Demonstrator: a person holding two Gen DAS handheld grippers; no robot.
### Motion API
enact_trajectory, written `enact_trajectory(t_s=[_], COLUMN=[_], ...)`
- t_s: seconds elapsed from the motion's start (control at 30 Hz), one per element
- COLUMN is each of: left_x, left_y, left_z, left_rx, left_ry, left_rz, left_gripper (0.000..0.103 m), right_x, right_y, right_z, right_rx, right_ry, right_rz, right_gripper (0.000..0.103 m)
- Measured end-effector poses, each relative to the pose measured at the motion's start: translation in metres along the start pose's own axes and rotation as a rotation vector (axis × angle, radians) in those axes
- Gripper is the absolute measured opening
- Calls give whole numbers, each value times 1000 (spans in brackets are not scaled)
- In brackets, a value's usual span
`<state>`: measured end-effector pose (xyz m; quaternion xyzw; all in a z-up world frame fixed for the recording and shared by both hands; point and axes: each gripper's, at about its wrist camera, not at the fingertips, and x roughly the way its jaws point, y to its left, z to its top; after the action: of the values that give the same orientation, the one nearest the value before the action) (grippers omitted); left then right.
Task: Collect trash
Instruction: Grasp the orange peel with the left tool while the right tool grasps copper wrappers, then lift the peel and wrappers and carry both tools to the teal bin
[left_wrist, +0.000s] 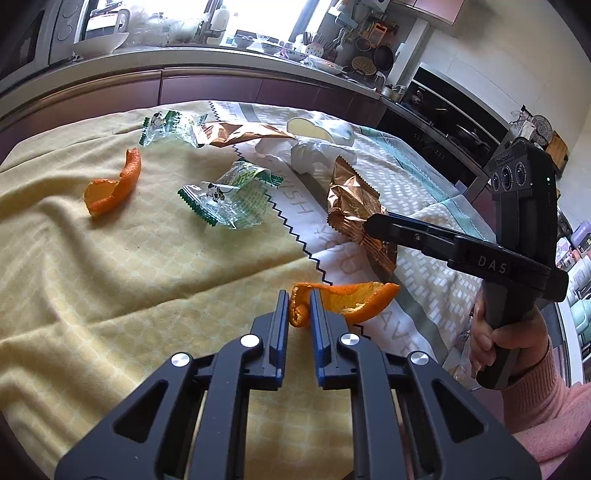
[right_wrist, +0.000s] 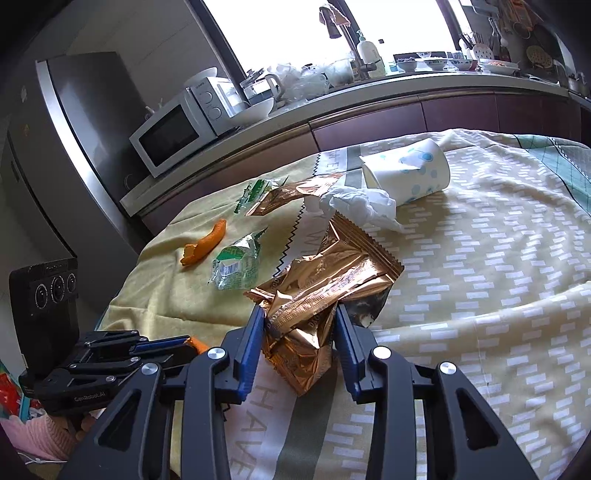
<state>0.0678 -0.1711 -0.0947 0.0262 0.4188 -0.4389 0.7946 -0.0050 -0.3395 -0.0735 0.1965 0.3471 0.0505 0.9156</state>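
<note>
On a table draped in a yellow patterned cloth (left_wrist: 110, 258), the left gripper (left_wrist: 299, 297) is nearly shut, pinching a curled orange peel strip (left_wrist: 347, 301), while the right gripper (right_wrist: 300, 314), half open, squeezes a crumpled copper foil wrapper (right_wrist: 317, 295); this looks like the grasping step, with lifting both towards a bin next.

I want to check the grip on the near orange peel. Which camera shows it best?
The left wrist view: the near orange peel lies in full sight, its end pinched in the left gripper. The right wrist view shows only an orange sliver beside that gripper.
</note>
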Motion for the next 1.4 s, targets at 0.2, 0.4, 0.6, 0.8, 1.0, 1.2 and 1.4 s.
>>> enact_trajectory(t_s=[0.2, 0.4, 0.6, 0.8, 1.0, 1.2, 1.4], left_x=[-10, -33, -57, -82, -107, -115, -112], left_y=[2, 14, 35, 54, 69, 88, 98], left_z=[-5, -12, -19, -26, -33, -46, -59], left_rx=[3, -14, -71, -118, -150, -186, -189], left_ry=[-21, -55, -90, -134, -170, -151, -108], left_rz=[29, 65, 102, 140, 185, 214, 209], left_gripper=[10, 10, 9, 9, 9, 10, 12], right_x=[-3, -1, 1, 6, 15, 27, 40], right_y=[12, 33, 53, 72, 94, 112, 125], right_z=[-2, -1, 2, 6, 7, 5, 2], right_rx=[-32, -84, -138, -182, -225, -254, -275], right_ry=[1, -3, -10, -9, 1, 27, 61], right_rz=[23, 46, 64, 96, 134, 173, 195], right_gripper=[36, 36, 36, 36, 36, 36, 36])
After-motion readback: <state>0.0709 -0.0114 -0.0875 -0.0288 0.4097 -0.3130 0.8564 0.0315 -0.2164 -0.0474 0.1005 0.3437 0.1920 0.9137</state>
